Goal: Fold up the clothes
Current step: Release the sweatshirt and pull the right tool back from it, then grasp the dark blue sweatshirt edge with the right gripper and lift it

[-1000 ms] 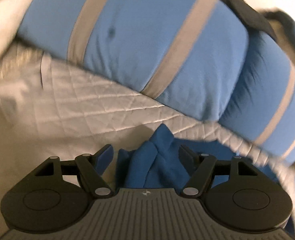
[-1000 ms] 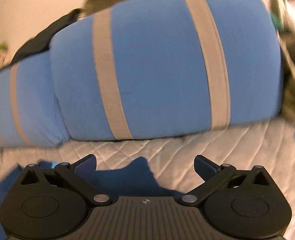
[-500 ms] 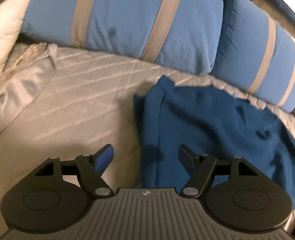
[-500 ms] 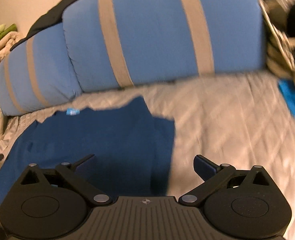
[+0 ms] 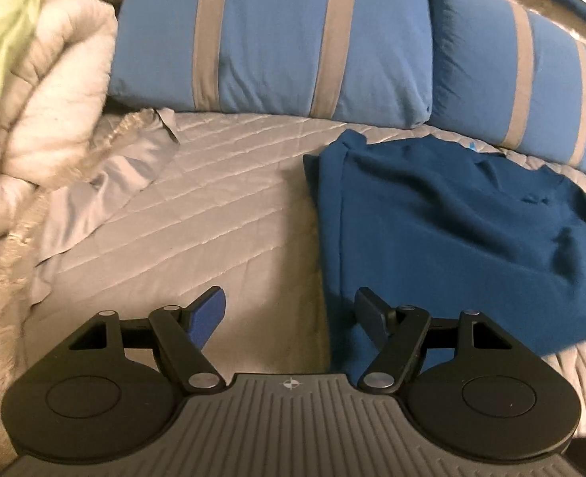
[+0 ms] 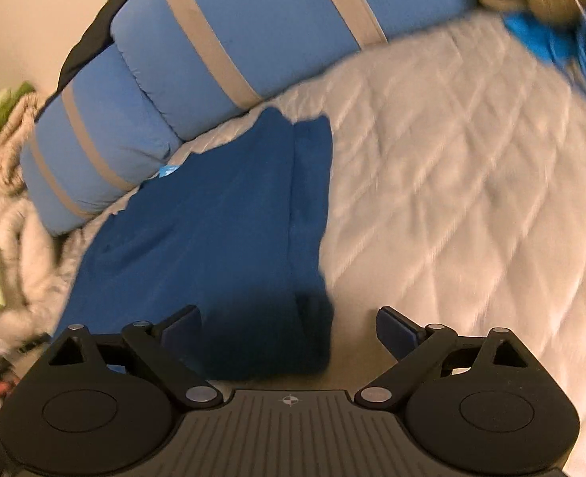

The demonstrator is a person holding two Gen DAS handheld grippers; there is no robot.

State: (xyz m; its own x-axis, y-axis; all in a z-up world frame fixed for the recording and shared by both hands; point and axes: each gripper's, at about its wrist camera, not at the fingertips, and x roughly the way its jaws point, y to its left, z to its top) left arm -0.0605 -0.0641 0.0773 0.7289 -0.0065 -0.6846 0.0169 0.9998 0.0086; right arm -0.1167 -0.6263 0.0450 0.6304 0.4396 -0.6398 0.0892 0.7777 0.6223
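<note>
Left wrist view: blue shirt (image 5: 452, 214) lies spread near the bed's (image 5: 213, 206) pillow edge, sides seemingly folded inward, cross-folds remaining; left gripper (image 5: 289, 314) and right gripper (image 6: 289, 328) both gape wide, empty.

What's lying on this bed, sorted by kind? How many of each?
Blue striped pillows: 2
Dark blue garment laid on the quilt: 1
Pale bunched comforter: 1
Green cloth at the edge: 1
Bright blue cloth, blurred, far right corner: 1
Handheld tools, both open and empty: 2
Total: 8
</note>
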